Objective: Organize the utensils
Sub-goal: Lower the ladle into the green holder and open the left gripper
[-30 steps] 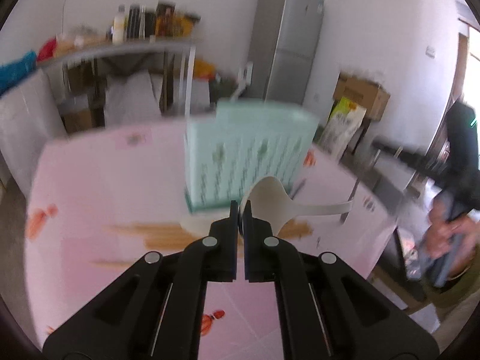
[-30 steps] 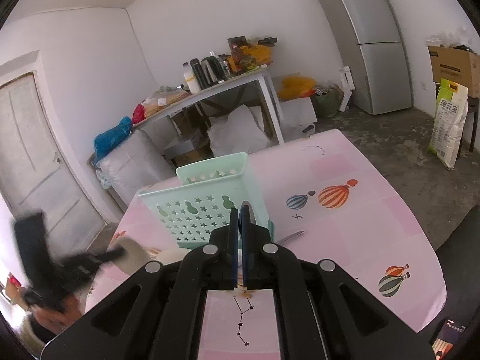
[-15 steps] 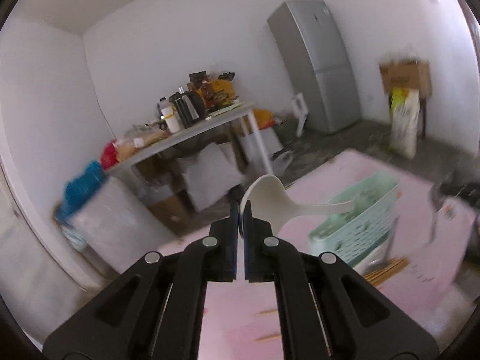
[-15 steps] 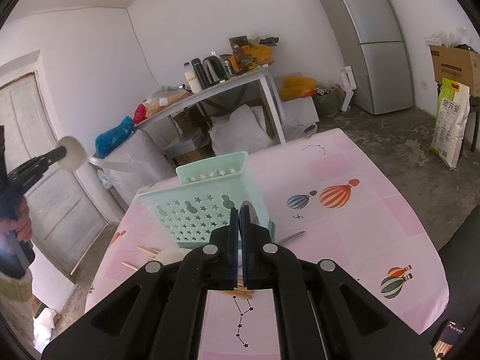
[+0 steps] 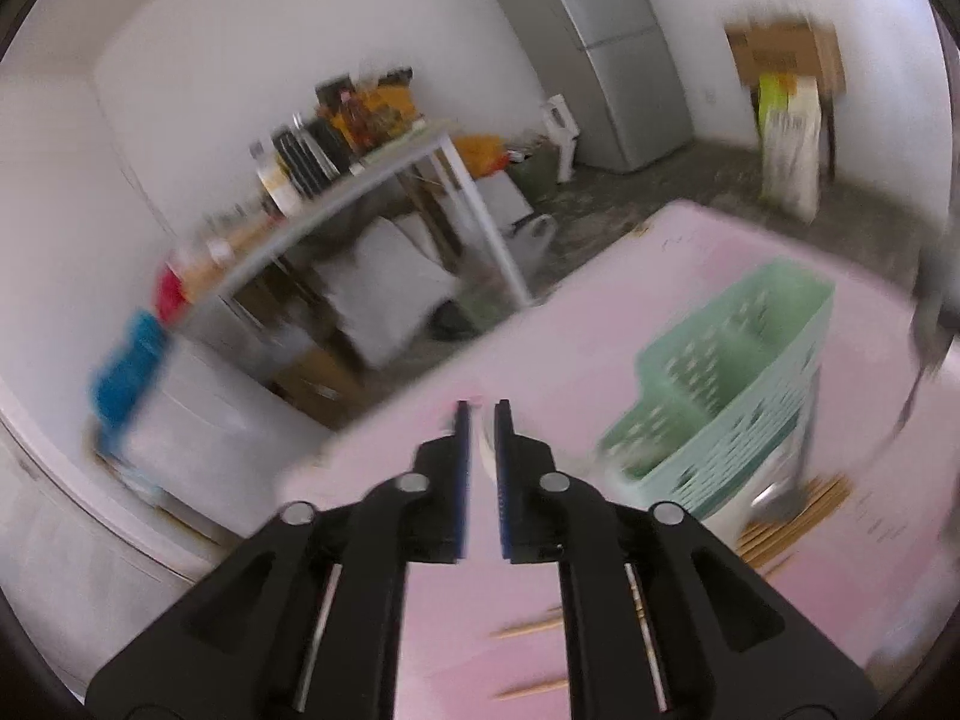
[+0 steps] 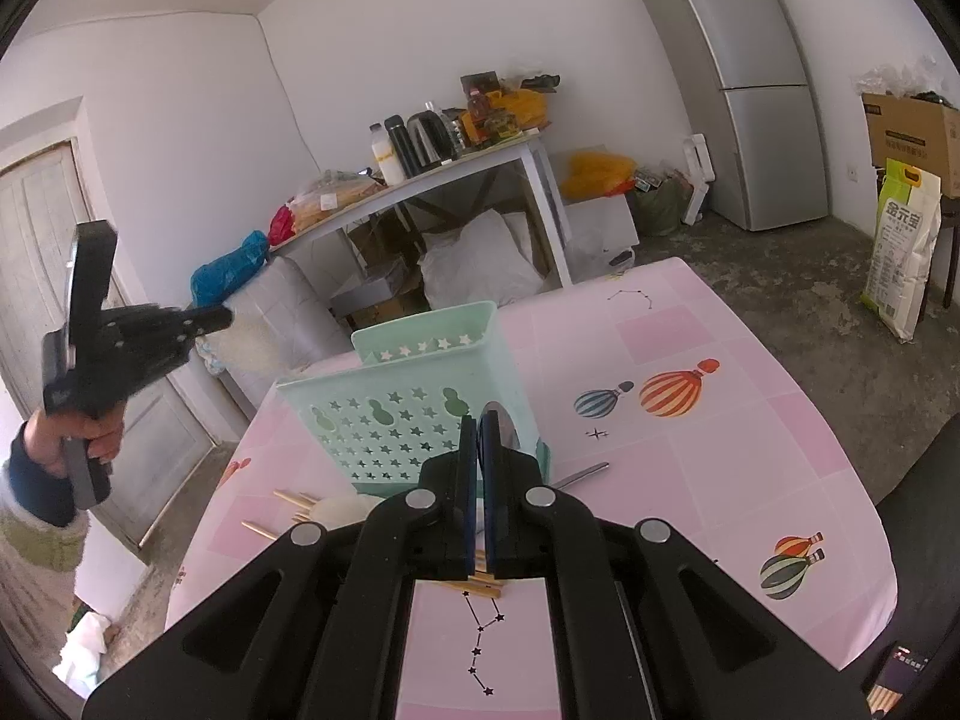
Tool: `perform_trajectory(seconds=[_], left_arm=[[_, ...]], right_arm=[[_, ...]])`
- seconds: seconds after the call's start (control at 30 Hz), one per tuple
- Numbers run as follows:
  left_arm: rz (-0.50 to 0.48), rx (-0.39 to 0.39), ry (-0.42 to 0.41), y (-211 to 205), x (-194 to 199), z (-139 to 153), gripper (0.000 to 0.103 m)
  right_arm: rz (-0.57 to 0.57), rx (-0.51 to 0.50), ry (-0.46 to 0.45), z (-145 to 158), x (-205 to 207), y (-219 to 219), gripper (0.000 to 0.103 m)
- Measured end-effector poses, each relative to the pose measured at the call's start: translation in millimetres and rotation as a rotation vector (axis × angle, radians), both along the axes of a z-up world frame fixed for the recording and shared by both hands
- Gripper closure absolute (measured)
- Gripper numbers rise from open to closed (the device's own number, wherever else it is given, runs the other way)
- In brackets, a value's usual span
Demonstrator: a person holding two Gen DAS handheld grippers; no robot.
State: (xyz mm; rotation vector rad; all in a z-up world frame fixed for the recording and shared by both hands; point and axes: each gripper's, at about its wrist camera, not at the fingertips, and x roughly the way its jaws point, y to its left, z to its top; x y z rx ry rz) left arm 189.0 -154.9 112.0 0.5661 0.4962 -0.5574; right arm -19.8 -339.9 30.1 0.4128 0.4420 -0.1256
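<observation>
Utensil basket (image 6: 420, 396), one; spoons, two

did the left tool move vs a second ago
Yes. In the right wrist view the left tool has risen from low beside the green basket to well above the pink table, out past its left edge.

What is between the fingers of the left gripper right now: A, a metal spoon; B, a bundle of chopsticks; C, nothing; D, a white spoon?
C: in the left wrist view the left gripper has a clear gap between its fingers, with only the pink table showing through it; the green basket sits off to the right.
</observation>
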Motion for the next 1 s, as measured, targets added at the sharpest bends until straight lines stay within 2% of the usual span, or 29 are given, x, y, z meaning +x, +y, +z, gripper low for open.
perform_trajectory(seconds=[0.07,0.23,0.3,0.4,0.57,0.77,0.9,1.0], left_arm=[[0.012,-0.131,0.084,9.5,10.1,2.7,0.079],[0.056,-0.451,0.215,51.7,18.0,3.0,0.070],[0.094,-0.531,0.250,67.5,18.5,-5.3,0.066],[0.157,-0.595,0.310,88.1,12.3,-32.0,0.064],[0.202,-0.555,0.362,96.5,-10.8,-75.5,0.061],[0.188,-0.493,0.409,90.3,-39.2,-115.4,0.049],[0.191,-0.483,0.430,84.2,-46.6,-127.7,0.039],[0.199,-0.471,0.419,83.3,-52.9,-134.5,0.033]], right_arm=[[0.001,-0.001,0.001,0.2,0.2,0.1,0.101],[-0.009,-0.006,-0.003,-0.3,-0.3,-2.6,0.101],[-0.012,-0.001,-0.006,0.3,-0.8,-4.1,0.101],[-0.014,0.012,-0.018,3.4,-3.4,-6.8,0.101],[-0.002,0.013,-0.073,25.6,-8.0,-9.3,0.101],[0.044,-0.015,-0.254,87.4,-9.8,-6.3,0.101],[0.111,-0.003,-0.387,125.9,0.5,-3.9,0.101],[0.150,0.010,-0.432,139.6,19.9,-1.5,0.101]])
